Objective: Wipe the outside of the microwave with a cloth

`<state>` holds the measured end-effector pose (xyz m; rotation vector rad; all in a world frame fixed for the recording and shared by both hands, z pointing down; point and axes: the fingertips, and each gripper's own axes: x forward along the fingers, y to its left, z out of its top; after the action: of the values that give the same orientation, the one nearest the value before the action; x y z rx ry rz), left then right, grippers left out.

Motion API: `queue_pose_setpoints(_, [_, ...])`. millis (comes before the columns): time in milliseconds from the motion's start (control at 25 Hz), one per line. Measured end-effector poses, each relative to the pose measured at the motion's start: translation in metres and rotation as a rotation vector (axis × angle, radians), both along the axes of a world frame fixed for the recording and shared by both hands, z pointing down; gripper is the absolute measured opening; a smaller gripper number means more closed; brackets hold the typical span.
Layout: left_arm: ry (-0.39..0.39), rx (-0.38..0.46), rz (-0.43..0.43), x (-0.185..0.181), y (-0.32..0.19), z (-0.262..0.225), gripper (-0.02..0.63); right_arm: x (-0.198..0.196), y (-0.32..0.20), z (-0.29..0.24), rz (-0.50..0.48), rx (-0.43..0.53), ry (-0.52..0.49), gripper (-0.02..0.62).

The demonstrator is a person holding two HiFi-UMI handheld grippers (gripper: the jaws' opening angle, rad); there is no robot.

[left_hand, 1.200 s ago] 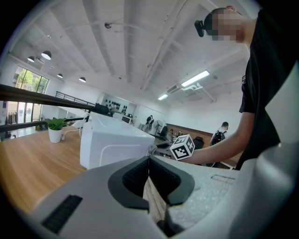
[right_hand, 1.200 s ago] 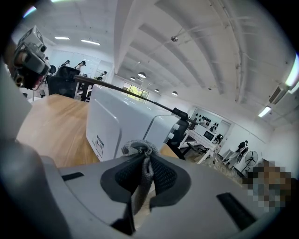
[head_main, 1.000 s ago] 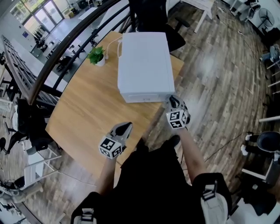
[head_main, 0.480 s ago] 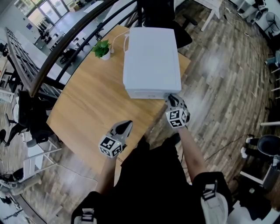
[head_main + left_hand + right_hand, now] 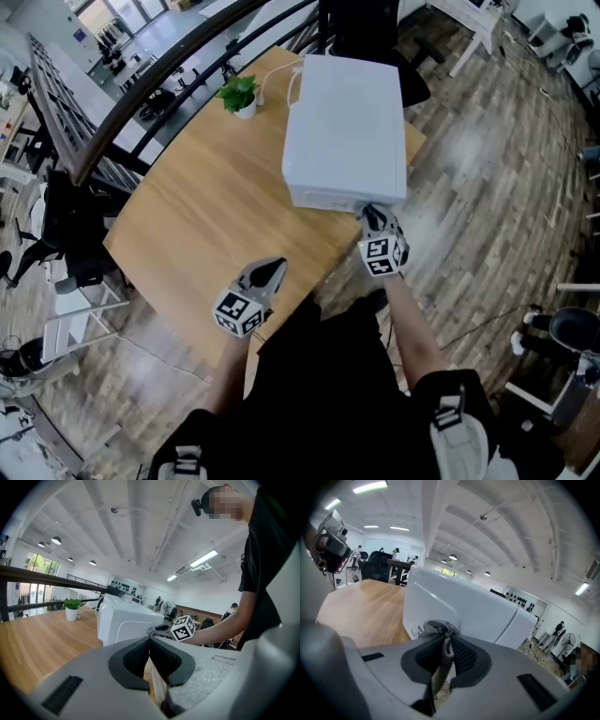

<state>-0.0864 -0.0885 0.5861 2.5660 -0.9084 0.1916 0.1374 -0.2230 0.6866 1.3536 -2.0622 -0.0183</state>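
I see one microwave point(image 5: 345, 127), one cloth point(image 5: 438, 628), one little plant point(image 5: 240, 94) in a white pot, and one wooden worktop point(image 5: 206, 216). I hold two grippers.

The microwave is a white box on the worktop, in the upper middle of the head view. Its long side runs from the bottom of the frame up toward the top. One short end faces me. The plant stands near its far left corner, up at the top of the frame.

My right gripper point(image 5: 373, 217) is at the lower right corner of the microwave, by that near end. Its fingers point(image 5: 461, 656) are clenched on the grey cloth, which bunches out past the tips. The cloth is right at the white wall of the microwave. I cannot tell if it touches.

My left gripper point(image 5: 271, 273) is in the lower middle of the head view, by the near edge of the worktop, well apart from the microwave. Its fingers point(image 5: 136, 656) are pressed together with nothing between them.
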Motion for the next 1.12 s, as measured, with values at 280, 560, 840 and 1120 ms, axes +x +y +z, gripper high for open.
queue_pose_setpoints(280, [0.001, -0.007, -0.038, -0.018, 0.007, 0.004, 0.003, -0.048, -0.007, 0.002, -0.092, 0.008, -0.024, 0.034])
queue_pose_setpoints(560, [-0.002, -0.004, -0.076, -0.037, 0.014, 0.004, 0.003, -0.091, -0.014, 0.007, -0.135, 0.004, -0.070, 0.034])
queue_pose_setpoints(840, [0.001, -0.012, -0.121, -0.055, 0.023, 0.008, 0.003, -0.132, -0.019, 0.007, -0.210, 0.004, -0.075, 0.034])
queue_pose_setpoints(1120, [0.002, -0.005, -0.160, -0.071, 0.026, 0.008, 0.003, -0.166, -0.025, 0.014, -0.248, -0.009, -0.100, 0.034])
